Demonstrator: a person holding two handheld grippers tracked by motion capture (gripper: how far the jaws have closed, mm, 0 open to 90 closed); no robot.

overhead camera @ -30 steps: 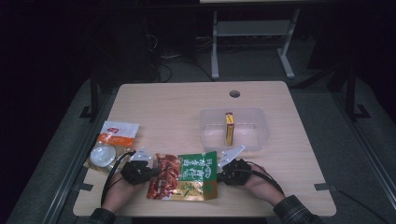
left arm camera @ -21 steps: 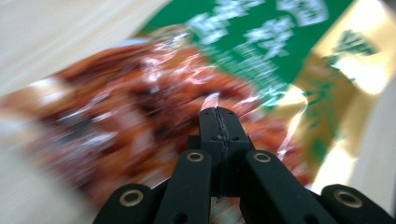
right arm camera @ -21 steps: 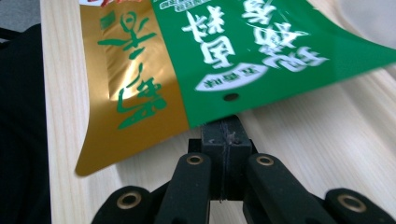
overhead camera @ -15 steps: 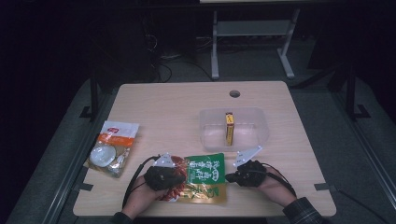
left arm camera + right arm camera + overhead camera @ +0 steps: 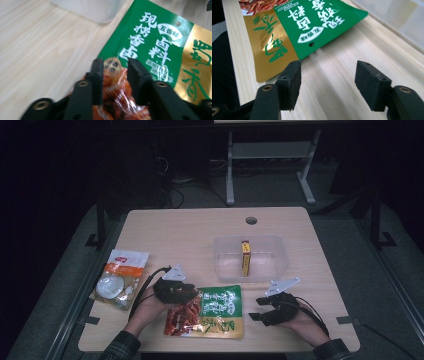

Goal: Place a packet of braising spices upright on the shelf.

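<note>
A green, gold and red snack packet [image 5: 210, 312] lies flat near the table's front edge. My left gripper [image 5: 187, 295] is at its left end. In the left gripper view the jaws [image 5: 115, 65] have just been opening and stand apart astride the packet's [image 5: 160, 45] red transparent part, with no pad pressing on it. My right gripper [image 5: 256, 309] rests just to the right of the packet. Its jaws [image 5: 328, 72] have also just been opening, with only bare wood between them. The packet's edge [image 5: 312, 20] lies beside its left jaw.
A clear plastic container [image 5: 270, 262] sits behind the packet with a yellow box [image 5: 245, 257] upright inside it. An orange and white food packet [image 5: 120, 277] lies at the table's left edge. A cable hole [image 5: 251, 220] is near the back edge.
Both hands shifted right with the green packet between them. Both grippers have let go of it, and the right one has drawn off to the right.
</note>
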